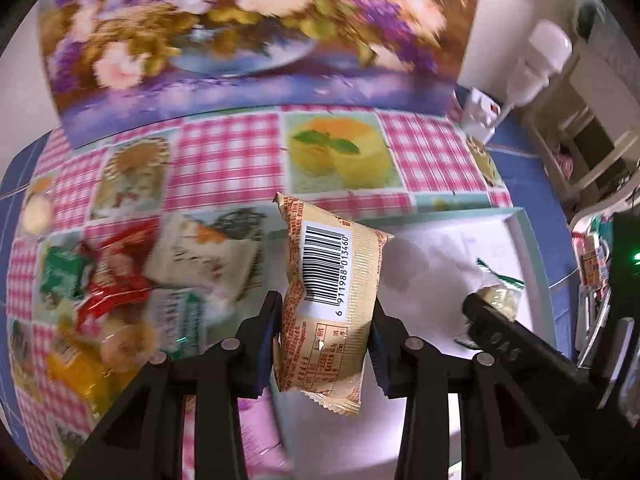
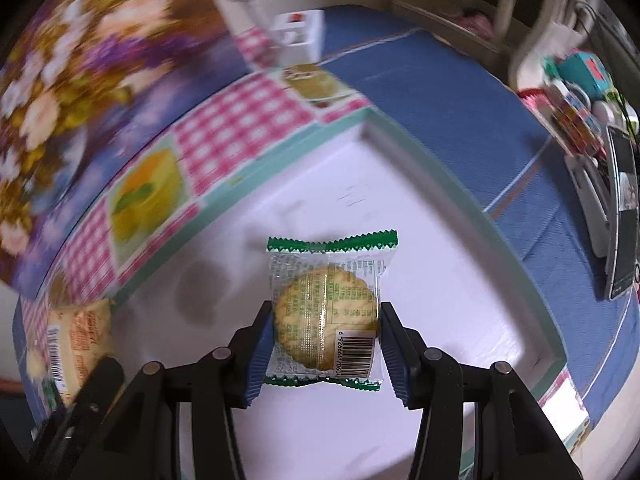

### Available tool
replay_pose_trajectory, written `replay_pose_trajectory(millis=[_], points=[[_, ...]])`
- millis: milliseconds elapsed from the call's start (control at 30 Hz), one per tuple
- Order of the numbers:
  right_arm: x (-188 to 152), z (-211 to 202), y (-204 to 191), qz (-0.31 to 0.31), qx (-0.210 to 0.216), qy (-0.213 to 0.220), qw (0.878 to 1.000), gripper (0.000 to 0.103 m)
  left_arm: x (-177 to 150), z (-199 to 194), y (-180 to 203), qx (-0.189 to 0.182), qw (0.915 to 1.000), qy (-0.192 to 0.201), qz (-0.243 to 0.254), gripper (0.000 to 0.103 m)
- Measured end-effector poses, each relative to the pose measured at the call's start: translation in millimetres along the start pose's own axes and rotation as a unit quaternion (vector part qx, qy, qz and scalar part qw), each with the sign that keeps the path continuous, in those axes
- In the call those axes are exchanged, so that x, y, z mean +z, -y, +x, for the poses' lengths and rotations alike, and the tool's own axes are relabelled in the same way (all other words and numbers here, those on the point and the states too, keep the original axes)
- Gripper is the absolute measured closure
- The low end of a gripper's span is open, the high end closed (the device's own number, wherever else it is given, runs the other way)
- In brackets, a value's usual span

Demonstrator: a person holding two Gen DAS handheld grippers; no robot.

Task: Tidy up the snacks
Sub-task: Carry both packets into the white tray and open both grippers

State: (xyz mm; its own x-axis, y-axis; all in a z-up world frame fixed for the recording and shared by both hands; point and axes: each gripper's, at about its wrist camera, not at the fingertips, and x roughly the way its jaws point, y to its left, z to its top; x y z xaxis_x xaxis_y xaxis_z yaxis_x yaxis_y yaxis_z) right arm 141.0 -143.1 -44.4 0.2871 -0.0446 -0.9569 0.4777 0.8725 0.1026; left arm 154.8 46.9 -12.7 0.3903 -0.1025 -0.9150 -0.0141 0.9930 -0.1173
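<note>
Two grippers, each loaded: my left gripper [image 1: 326, 322] is clamped on a beige snack packet [image 1: 330, 300] above the near left edge of the white tray [image 2: 500, 216]; my right gripper [image 2: 326, 332] is clamped on a green-edged biscuit packet [image 2: 326, 312] over the tray's middle.

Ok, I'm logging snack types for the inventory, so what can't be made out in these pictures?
- Loose snacks, left wrist view: motion blur smears the wrappers, so no brands or count.
- Beige packet in the left gripper: back side only; small print unreadable.
- Cracker packet in the right gripper: label too small.
- White tray: near part hidden by both grippers.
</note>
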Motion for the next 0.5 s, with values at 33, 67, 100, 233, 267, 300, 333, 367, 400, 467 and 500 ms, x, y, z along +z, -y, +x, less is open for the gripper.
replay_pose_trajectory(millis=[33,67,100,233,267,300,333,367,400,467,500], points=[[2,1,4,0.006,0.000,0.000,1.000,0.050,1,5,5,0.003,1.0000,-0.006,0.006,0.061],[4,2,7,0.012,0.001,-0.002,1.000,0.050,2,10,9,0.001,0.9999,-0.007,0.010,0.061],[6,3,11,0.018,0.002,-0.003,1.000,0.050,2,15,13,-0.001,0.9999,-0.010,0.013,0.061],[9,4,22,0.029,-0.001,-0.006,1.000,0.049,1,28,24,-0.006,0.9994,-0.023,0.025,0.059],[8,3,22,0.030,-0.002,-0.006,1.000,0.049,0,29,25,-0.004,0.9993,-0.024,0.027,0.057],[8,2,22,0.030,-0.002,-0.006,1.000,0.049,0,29,24,-0.001,0.9993,-0.025,0.026,0.051],[8,2,21,0.028,-0.002,-0.006,1.000,0.049,1,29,22,0.003,0.9994,-0.025,0.022,0.043],[10,1,20,0.026,-0.003,-0.006,1.000,0.049,1,27,20,0.004,0.9995,-0.024,0.019,0.039],[9,0,19,0.022,-0.006,-0.006,1.000,0.049,2,25,17,0.005,0.9996,-0.022,0.014,0.037],[9,-1,15,0.016,-0.008,-0.007,1.000,0.046,3,18,9,0.005,0.9998,-0.019,0.002,0.037],[8,-3,14,0.012,-0.009,-0.005,1.000,0.044,3,14,5,0.005,0.9998,-0.018,-0.004,0.037]])
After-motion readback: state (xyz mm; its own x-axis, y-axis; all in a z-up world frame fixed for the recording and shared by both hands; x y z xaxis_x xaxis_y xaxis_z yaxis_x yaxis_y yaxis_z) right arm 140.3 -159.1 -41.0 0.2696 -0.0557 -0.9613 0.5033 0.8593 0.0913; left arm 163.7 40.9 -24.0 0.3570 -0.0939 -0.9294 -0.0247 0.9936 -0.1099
